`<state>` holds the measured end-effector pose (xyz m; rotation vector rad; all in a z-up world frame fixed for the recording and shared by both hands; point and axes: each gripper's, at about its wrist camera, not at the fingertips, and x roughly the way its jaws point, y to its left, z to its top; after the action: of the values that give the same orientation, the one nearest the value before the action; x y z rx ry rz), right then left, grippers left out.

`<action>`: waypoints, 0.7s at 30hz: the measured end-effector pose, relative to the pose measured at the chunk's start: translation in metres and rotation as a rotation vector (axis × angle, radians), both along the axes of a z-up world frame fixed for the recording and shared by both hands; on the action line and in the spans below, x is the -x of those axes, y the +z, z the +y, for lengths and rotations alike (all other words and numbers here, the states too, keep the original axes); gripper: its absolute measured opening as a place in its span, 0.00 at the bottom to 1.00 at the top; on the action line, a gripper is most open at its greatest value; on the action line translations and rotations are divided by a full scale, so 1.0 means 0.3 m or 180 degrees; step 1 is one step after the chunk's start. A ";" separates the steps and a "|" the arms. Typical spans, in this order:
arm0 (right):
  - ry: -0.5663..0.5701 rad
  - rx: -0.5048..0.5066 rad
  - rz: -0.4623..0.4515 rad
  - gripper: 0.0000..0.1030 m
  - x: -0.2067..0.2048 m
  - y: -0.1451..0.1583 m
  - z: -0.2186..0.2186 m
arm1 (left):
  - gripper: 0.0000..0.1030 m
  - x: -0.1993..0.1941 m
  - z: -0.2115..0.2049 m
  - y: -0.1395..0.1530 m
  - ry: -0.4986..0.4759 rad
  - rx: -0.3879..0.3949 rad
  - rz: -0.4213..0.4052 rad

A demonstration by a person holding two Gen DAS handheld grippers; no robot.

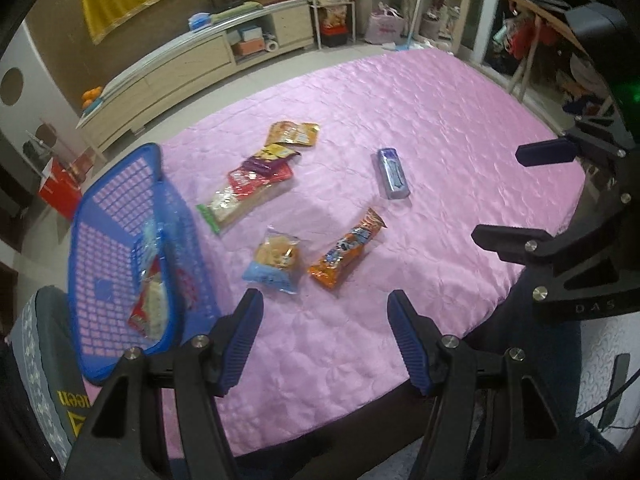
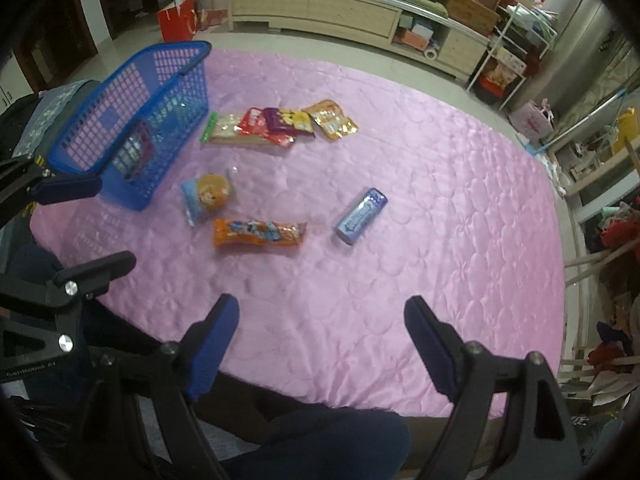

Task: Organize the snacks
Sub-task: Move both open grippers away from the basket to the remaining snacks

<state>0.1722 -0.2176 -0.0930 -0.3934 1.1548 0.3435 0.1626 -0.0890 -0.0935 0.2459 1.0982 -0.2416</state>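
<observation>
a pink quilted cloth (image 1: pixel 400 120) covers the table, and the snacks lie scattered across its middle. the left gripper (image 1: pixel 325 320) hangs above the near edge of the cloth with its blue-padded jaws standing apart and nothing between them; the right gripper (image 2: pixel 320 332) does the same a little further along the edge, its jaws spread wider and likewise empty, the pads clear of every packet. in the left wrist view the right gripper shows at the right border, also empty. a blue plastic basket (image 1: pixel 120 208) sits at the left end of the cloth, tilted, and already holds a packet with red and white print (image 1: pixel 150 300) plus a clear-wrapped item behind it that is too blurred to name. just beside the basket lies a small bun in a clear and light-blue wrapper (image 1: pixel 276 260), and next to that, not touching, an orange snack bar (image 1: pixel 346 254). a purple-blue foil packet (image 1: pixel 392 174) lies well apart from these toward the middle of the cloth. further back a cluster of packets overlaps: a long clear pack of crackers with a green end (image 1: pixel 236 204), a red packet (image 1: pixel 260 176) on top of it, a purple and yellow packet (image 1: pixel 272 156) and an orange pouch (image 1: pixel 294 133) at the far end. beyond the table stand a low pale cabinet (image 2: pixel 320 8) and a red paper bag (image 2: pixel 178 22) on the floor.
</observation>
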 end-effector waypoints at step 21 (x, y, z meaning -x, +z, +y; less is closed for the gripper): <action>-0.0244 -0.0061 0.0416 0.85 -0.202 -0.317 -0.108 | 0.67 -0.289 -0.157 -0.364 -0.0464 -0.0095 0.0564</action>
<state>0.2329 -0.2501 -0.1880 -0.3126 1.2900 0.3167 0.2494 -0.1360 -0.2027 0.3366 1.2616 -0.3831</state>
